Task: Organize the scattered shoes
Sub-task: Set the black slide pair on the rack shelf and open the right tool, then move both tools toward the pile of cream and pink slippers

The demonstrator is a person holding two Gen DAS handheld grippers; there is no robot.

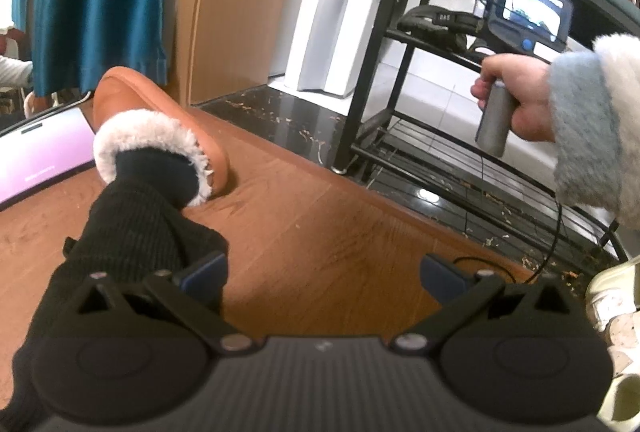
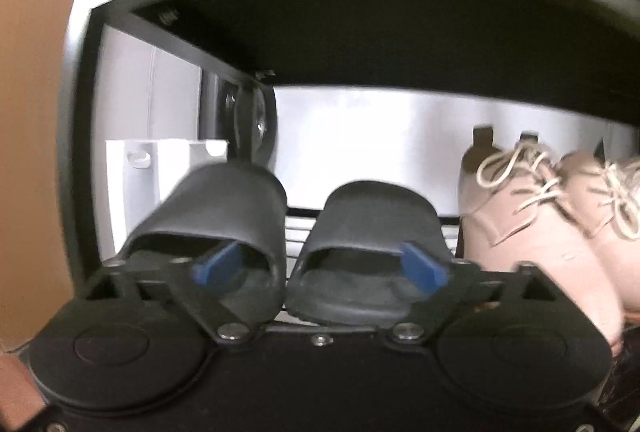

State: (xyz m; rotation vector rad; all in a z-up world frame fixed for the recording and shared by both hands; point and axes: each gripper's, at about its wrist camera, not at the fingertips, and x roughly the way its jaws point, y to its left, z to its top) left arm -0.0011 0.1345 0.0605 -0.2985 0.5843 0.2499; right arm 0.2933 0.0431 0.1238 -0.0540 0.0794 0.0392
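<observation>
Black slides (image 2: 280, 244) before spread right gripper (image 2: 320, 268), level at shelf (image 2: 360, 80).

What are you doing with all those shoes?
A person is tidying shoes onto a black rack. The right tool is open, right at a pair of black slides sitting on the shelf beside pink lace-up shoes. The left tool is open and empty above the wooden floor.

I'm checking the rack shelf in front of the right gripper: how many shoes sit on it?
4: two black slides side by side at the left, two pink lace-up shoes at the right. More may sit past the right edge.
</observation>
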